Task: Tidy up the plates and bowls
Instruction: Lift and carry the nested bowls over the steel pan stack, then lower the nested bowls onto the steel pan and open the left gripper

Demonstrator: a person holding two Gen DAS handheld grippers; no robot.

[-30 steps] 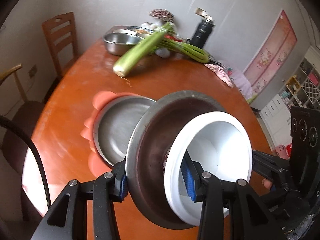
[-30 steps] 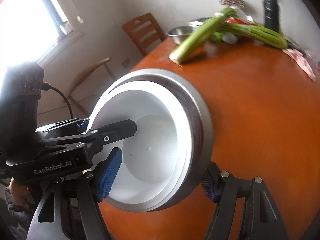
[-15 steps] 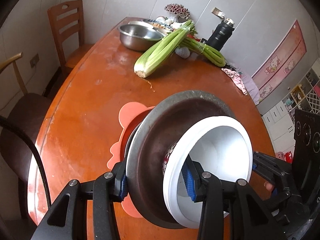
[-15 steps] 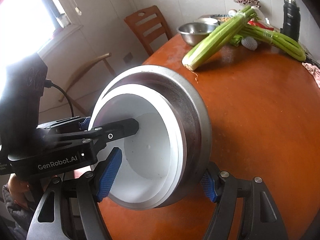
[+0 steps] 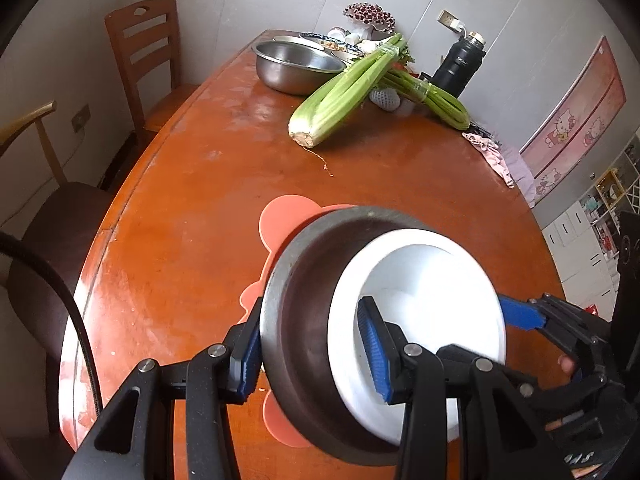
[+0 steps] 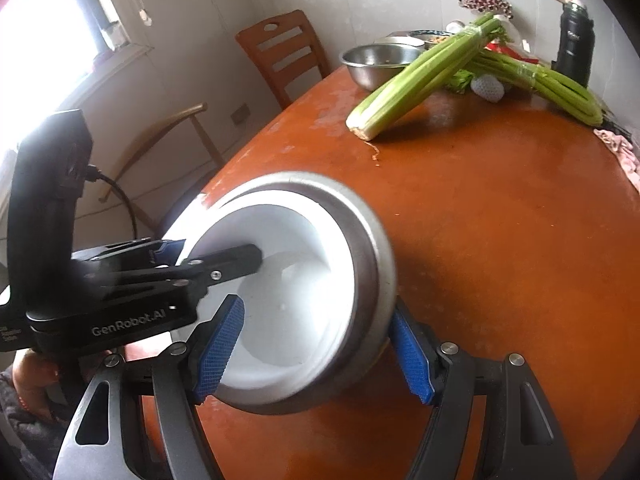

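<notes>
Steel bowl (image 5: 304, 320) with a white bowl (image 5: 424, 292) nested inside is clamped by both the left gripper (image 5: 312, 348) and right gripper (image 6: 316, 354), above a pink mat (image 5: 280, 220) on the table (image 5: 192, 208).

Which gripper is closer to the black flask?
Right. The right gripper holds the bowls' side facing the black flask; the left gripper grips the far side.

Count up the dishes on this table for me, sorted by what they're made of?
Metal bowls: 2, one held, one far by the celery
White bowl: 1
Patterned plate, far end: 1
Total: 4 that I can tell apart.
</notes>
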